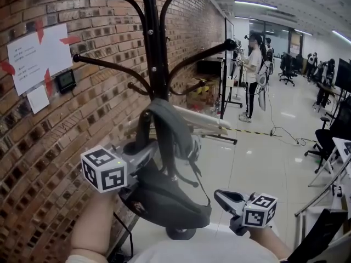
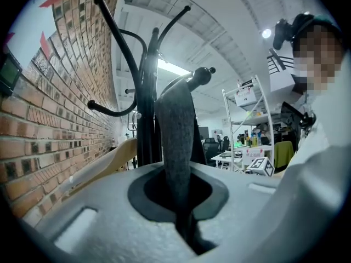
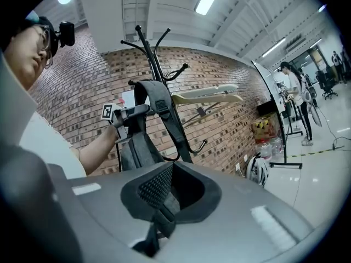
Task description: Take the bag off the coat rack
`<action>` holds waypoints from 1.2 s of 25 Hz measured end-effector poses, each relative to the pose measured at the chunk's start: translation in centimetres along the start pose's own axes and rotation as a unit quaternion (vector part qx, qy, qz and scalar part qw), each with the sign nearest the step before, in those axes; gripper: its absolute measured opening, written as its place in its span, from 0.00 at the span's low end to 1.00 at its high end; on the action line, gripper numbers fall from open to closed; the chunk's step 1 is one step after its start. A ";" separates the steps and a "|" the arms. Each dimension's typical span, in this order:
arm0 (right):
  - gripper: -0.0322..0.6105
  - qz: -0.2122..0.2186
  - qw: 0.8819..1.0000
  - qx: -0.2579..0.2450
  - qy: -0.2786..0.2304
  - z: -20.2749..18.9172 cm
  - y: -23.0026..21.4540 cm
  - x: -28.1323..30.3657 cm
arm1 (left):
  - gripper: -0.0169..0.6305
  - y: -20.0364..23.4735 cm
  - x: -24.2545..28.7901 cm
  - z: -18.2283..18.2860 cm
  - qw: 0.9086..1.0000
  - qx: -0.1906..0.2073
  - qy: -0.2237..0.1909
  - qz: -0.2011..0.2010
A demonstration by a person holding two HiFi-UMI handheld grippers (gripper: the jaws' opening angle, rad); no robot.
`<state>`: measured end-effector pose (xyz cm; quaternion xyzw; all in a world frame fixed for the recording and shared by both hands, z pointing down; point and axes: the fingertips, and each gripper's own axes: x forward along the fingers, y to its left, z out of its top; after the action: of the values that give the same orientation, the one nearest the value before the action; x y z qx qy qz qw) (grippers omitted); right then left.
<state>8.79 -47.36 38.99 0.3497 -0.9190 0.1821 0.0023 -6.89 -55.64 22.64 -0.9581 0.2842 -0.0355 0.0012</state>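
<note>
A black coat rack (image 1: 155, 64) stands against the brick wall. A dark grey bag (image 1: 164, 201) hangs from it by a grey strap (image 1: 164, 119) looped over a knobbed hook (image 2: 204, 74). My left gripper (image 1: 145, 151) is shut on that strap just above the bag. In the left gripper view the strap (image 2: 176, 141) rises straight out of the closed left gripper (image 2: 186, 223). My right gripper (image 1: 222, 197) hangs lower, to the right of the bag, shut with nothing in it. The right gripper view shows the bag (image 3: 137, 147) and rack (image 3: 151, 53) ahead of the right gripper (image 3: 159, 223).
A pale wooden hanger (image 1: 203, 122) hangs on the rack beside the strap. Papers (image 1: 38, 56) are taped to the brick wall on the left. The rack's base (image 1: 181, 233) sits on the floor under the bag. A person (image 1: 253, 75) stands far down the room, with office chairs (image 1: 329, 136) at the right.
</note>
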 end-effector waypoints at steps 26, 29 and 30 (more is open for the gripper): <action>0.05 0.046 0.998 -0.025 0.016 -3.1 6.5 -7.1 | 0.03 -12.8 -7.3 0.8 0.996 0.031 -0.058 0.062; 0.05 0.056 0.998 -0.020 0.023 -5.2 8.3 -9.6 | 0.03 -16.4 -8.3 -1.3 0.996 0.022 -0.046 0.073; 0.05 0.059 0.998 -0.018 0.026 -5.9 8.7 -10.5 | 0.03 -17.5 -8.6 -2.2 0.996 0.016 -0.042 0.079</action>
<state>10.34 -32.61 40.25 0.2898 -0.9409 0.1741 0.0223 -4.69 -36.24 24.70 -0.9333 0.3577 0.0007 0.0312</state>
